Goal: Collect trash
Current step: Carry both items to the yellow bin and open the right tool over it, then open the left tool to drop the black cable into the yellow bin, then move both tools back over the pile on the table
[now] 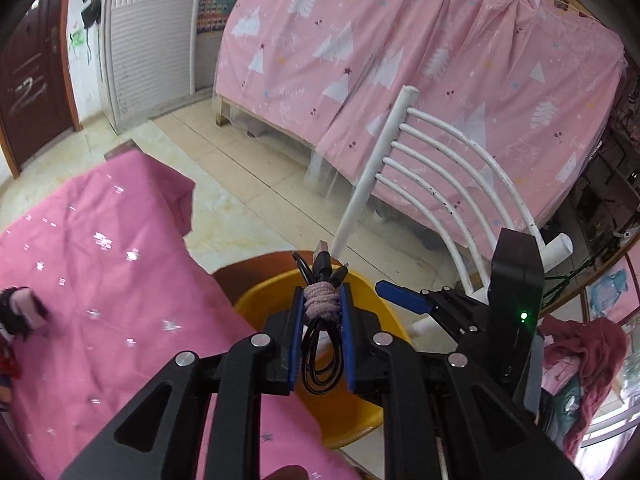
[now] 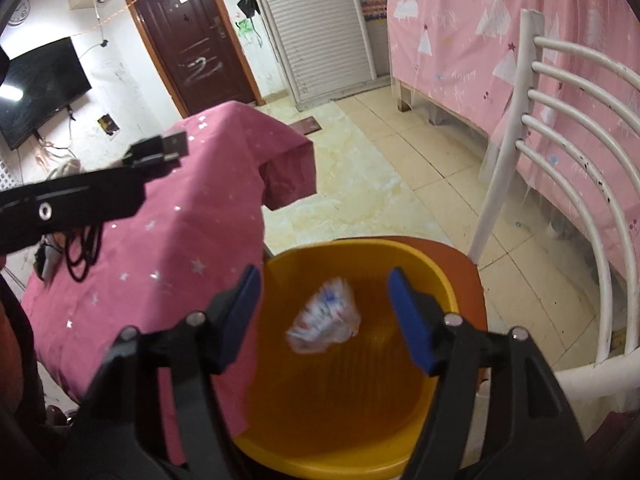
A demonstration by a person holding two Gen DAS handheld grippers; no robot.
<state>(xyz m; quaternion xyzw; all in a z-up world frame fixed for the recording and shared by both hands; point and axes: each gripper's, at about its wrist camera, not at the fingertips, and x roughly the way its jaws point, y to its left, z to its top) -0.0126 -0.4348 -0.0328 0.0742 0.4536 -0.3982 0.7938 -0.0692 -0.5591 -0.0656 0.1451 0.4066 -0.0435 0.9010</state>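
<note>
yellow bin (image 2: 280, 452) sits on a brown-seated white chair (image 2: 500, 184), touching a pink-covered table (image 2: 168, 240) on its left. pink curtain (image 1: 400, 60) hangs behind the chair. right gripper (image 2: 324, 312) above the bin, jaws wide; a blurred crumpled wrapper (image 2: 326, 316) between them, touching neither pad, over the bin's hollow. left gripper (image 1: 322, 320) over the bin's rim, clamped on a coiled black cable (image 1: 320, 364) bound with a pinkish tie (image 1: 322, 298).

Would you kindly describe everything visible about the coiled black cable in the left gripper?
The coiled black USB cable is bundled into loops and bound near its top by a pinkish fuzzy hair tie. Its plugs stick up above the tie. The left gripper has its blue-padded jaws shut on the bundle, holding it above the yellow plastic bin.
</note>
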